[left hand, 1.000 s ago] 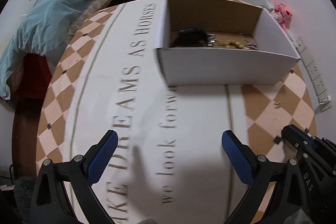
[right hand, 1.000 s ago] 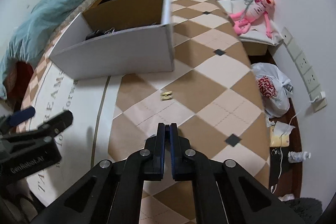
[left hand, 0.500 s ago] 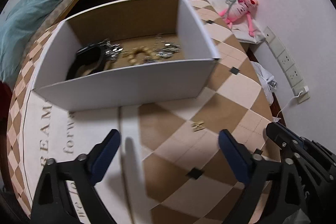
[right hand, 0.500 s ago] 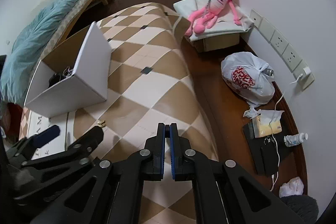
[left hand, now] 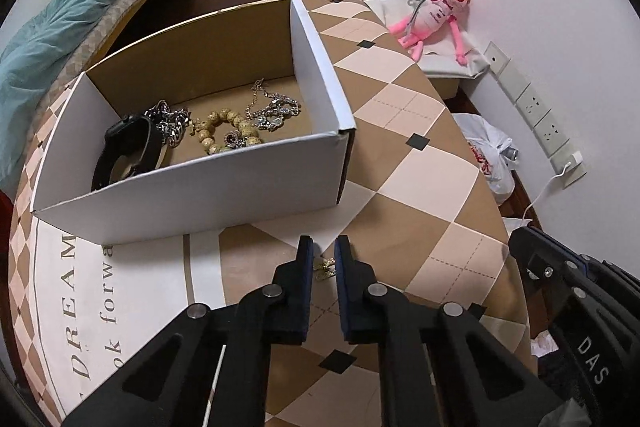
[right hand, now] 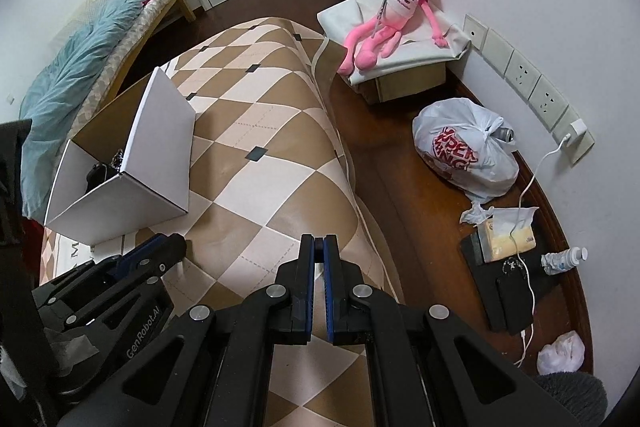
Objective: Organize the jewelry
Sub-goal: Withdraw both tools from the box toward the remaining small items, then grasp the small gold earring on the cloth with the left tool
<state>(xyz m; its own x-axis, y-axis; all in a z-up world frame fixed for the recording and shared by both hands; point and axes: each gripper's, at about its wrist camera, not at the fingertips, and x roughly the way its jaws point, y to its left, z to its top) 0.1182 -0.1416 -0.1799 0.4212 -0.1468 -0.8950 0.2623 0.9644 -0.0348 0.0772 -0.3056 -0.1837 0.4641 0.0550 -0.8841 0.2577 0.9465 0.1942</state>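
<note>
Two grippers in my view: my left gripper (left hand: 323, 259) is closing around a gold earring (left hand: 325, 269) on the cloth (left hand: 420, 187), box (left hand: 208, 187) just ahead; right gripper (right hand: 319, 255) pressed together, empty.

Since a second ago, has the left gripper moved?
Yes. The left gripper slid from the printed lettering, past the white box, to the gold earring, jaws closing.
</note>
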